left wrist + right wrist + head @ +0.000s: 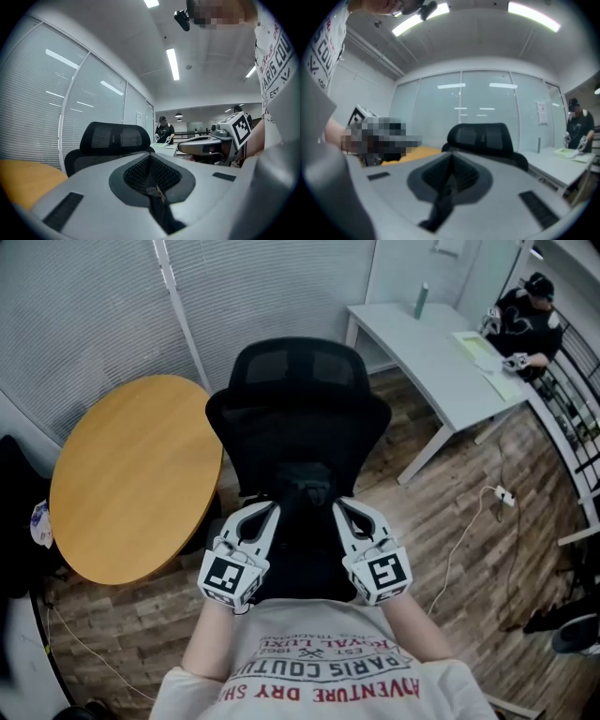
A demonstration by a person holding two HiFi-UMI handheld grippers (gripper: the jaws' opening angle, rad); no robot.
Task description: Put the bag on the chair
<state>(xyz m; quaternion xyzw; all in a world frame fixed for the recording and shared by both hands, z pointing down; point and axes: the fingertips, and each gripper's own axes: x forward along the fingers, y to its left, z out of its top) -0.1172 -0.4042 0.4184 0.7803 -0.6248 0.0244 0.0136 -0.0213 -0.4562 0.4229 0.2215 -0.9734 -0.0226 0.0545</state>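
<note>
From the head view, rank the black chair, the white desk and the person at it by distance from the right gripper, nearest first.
1. Black chair, directly ahead of the right gripper.
2. White desk, upper right.
3. Person, far right, at the desk's far end.

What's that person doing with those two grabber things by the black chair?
A person holds a gripper in each hand. The left gripper and right gripper are both shut, each pinching a dark strip of what looks like a black bag. The bag hangs between them, right in front of the black office chair. It doesn't seem to be set down on the chair yet.
</note>
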